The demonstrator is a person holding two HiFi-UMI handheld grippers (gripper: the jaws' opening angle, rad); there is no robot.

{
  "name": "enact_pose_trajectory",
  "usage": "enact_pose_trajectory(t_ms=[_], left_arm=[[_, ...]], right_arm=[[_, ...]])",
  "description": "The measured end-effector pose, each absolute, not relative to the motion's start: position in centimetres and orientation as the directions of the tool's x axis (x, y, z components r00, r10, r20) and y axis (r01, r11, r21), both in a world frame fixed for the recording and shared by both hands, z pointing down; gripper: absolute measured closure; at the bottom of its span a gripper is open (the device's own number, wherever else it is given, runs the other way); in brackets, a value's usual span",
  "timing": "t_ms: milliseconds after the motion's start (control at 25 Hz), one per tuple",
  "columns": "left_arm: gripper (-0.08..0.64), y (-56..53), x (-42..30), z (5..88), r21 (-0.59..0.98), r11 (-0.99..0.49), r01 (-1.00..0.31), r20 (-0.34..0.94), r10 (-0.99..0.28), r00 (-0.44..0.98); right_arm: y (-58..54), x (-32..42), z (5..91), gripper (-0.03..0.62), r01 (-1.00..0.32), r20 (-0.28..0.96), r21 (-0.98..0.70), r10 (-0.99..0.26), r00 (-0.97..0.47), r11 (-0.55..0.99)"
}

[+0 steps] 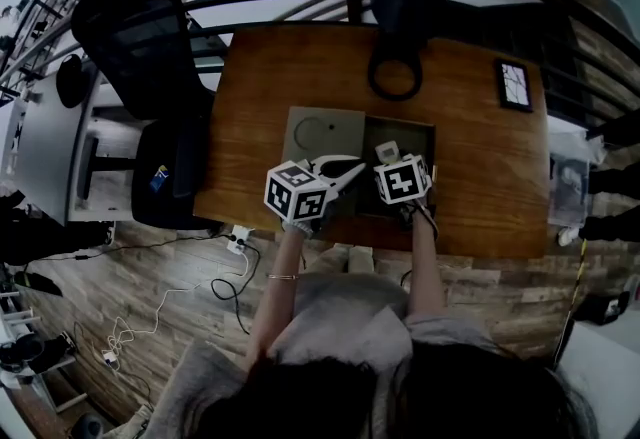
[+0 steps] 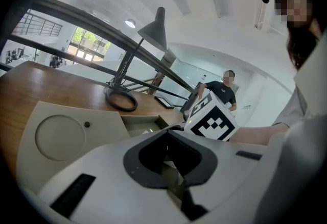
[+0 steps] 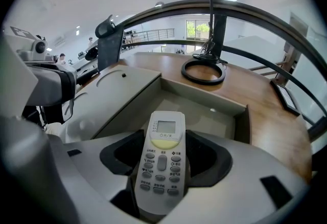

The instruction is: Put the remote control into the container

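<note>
A white remote control (image 3: 163, 159) with a small screen and grey buttons lies lengthwise in my right gripper (image 3: 164, 141), which is shut on it. It hangs over the open grey container (image 3: 207, 113) on the wooden desk. In the head view the right gripper (image 1: 388, 155) is above the container's (image 1: 412, 133) near edge, and the remote (image 1: 387, 150) shows as a small pale tip. The container's grey lid (image 1: 320, 132) lies slid off to the left. My left gripper (image 1: 345, 168) hovers over the lid's near right corner, jaws together and holding nothing. Its marker cube hides the lid's front edge.
A black desk lamp with a ring base (image 1: 396, 77) stands behind the container. A dark framed tablet (image 1: 514, 85) lies at the desk's right end. A black office chair (image 1: 140, 47) is left of the desk (image 1: 260, 97). Cables and a power strip (image 1: 238, 242) lie on the floor.
</note>
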State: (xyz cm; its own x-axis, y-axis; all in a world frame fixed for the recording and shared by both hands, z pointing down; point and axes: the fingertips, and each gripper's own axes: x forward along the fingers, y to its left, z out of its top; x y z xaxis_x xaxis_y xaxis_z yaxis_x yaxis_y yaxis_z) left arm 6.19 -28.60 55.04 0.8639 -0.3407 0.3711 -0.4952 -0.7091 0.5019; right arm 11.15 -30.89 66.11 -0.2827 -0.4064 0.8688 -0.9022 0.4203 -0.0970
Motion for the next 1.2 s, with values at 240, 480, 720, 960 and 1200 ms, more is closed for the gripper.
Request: enact_pose_trajectory(t_ms=[240, 480, 720, 960, 1200], left_arm=[[0.557, -28.6, 5.8, 55.0, 0.502, -0.706, -0.500, 0.372, -0.346, 0.861], [0.557, -28.4, 5.8, 55.0, 0.501, -0.708, -0.499, 0.372, -0.344, 0.862], [0.557, -28.0, 6.1, 54.7, 0.510, -0.707, -0.490, 0.356, -0.345, 0.868], [0.557, -28.0, 5.7, 54.1, 0.515, -0.711, -0.479, 0.331, -0.351, 0.876], [0.557, -27.7, 5.8, 53.8, 0.515, -0.721, -0.464, 0.314, -0.345, 0.885]], right_arm=[[-31.0, 10.9, 66.2, 0.339, -0.902, 0.870, -0.101, -0.403, -0.284, 0.419], [-31.3, 10.6, 66.4, 0.339, -0.898, 0.858, -0.081, -0.428, -0.284, 0.432], [-30.7, 11.0, 66.0, 0.339, -0.903, 0.835, -0.099, -0.459, -0.304, 0.419], [-31.4, 10.2, 64.1, 0.339, -0.899, 0.763, -0.110, -0.543, -0.350, 0.424], [-30.7, 11.0, 63.7, 0.341, -0.911, 0.738, -0.082, -0.590, -0.329, 0.405]])
